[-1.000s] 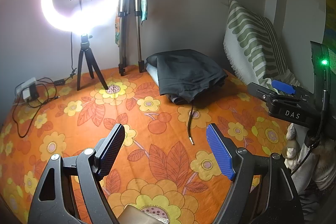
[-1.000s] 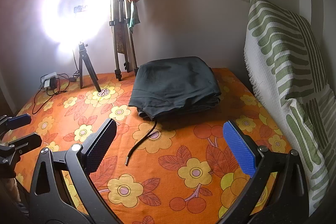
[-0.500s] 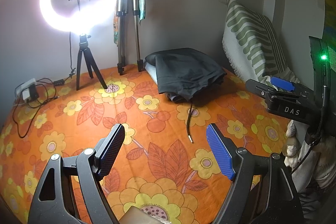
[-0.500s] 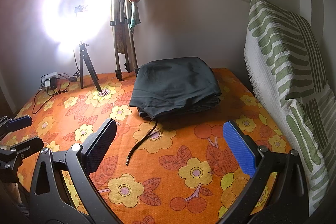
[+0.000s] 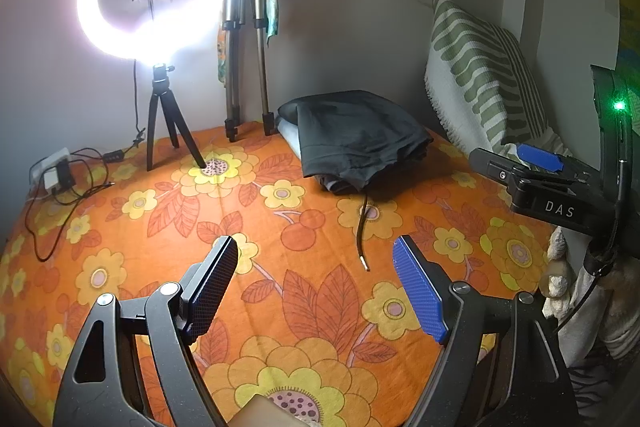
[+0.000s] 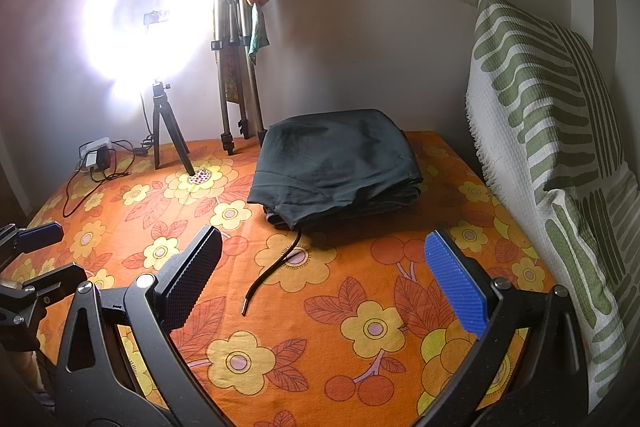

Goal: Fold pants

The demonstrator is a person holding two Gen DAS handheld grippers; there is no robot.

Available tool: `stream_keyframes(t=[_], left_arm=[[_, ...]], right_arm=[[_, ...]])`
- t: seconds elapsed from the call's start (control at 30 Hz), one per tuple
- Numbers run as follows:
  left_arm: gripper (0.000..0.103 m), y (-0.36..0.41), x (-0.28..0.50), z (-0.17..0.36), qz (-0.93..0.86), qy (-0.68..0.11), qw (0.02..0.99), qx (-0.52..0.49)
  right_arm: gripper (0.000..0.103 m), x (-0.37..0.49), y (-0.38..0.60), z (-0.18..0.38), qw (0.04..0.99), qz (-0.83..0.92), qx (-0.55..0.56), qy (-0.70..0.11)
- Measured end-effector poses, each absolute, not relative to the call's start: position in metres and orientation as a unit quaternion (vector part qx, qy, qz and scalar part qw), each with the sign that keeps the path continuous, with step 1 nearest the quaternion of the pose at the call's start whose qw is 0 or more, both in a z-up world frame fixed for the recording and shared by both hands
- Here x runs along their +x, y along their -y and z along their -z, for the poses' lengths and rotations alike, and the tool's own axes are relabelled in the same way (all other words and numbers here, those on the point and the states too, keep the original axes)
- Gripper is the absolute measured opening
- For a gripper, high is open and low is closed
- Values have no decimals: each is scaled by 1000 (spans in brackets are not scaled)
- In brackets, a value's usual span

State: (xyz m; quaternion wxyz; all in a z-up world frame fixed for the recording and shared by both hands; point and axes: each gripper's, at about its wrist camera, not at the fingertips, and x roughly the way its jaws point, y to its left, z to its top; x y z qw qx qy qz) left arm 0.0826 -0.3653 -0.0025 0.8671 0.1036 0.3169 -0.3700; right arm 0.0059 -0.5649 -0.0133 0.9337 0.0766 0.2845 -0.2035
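Observation:
Dark pants [image 5: 356, 139] lie folded in a flat stack at the back of the orange flowered bedspread [image 5: 280, 239], also seen in the right wrist view [image 6: 336, 163]. A black drawstring [image 5: 361, 227] trails from the stack toward me; it also shows in the right wrist view [image 6: 272, 271]. My left gripper [image 5: 316, 283] is open and empty, held above the spread well short of the pants. My right gripper [image 6: 324, 279] is open and empty, also short of the stack. The right gripper's body [image 5: 556, 187] shows at the right of the left wrist view.
A lit ring light on a small tripod [image 5: 156, 7] and a folded tripod [image 5: 244, 67] stand against the back wall. A charger with cables [image 5: 60, 175] lies at back left. A green striped pillow [image 6: 552, 131] leans on the right wall.
Both grippers stay open and empty. The left wrist view has shifted slightly; the pants have not moved.

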Motion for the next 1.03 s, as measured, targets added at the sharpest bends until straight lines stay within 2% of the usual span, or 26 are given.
stream_keyframes(t=[1.03], left_arm=[[80,368,77,2,363,-311,872,103]], right_arm=[[103,5,562,13,933,206,77,-284]])
